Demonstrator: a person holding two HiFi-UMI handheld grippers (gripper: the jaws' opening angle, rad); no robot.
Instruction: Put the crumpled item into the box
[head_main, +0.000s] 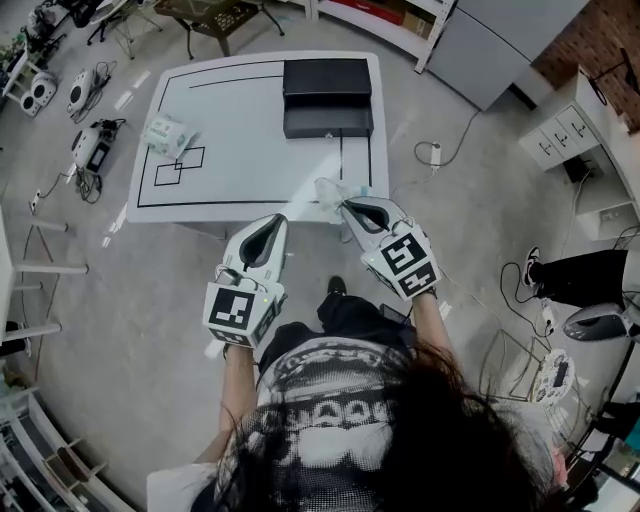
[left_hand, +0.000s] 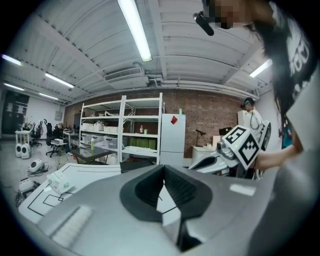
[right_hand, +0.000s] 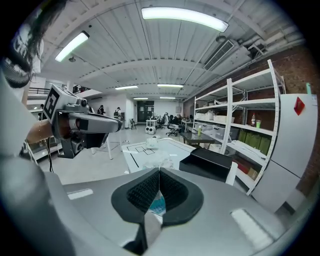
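Table (head_main: 250, 170) ahead of both tongs, box (head_main: 328, 97) at its far end, well beyond R gripper (head_main: 346, 205). Item picked up but not boxed, so carry + drop left. R jaws clamped on crumpled item (head_main: 332, 190), prob clear plastic, at their tip. L gripper (head_main: 279, 222) closed on nothing, near R. 2nd wad (head_main: 165, 135) well ahead-left of L

left tool (left_hand: 162, 169) points at the white table (left_hand: 85, 175), jaws together.

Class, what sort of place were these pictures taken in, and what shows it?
Probably a robotics lab or workshop: a white table marked with black outlines, metal shelving against a brick wall, and devices with cables on the floor.
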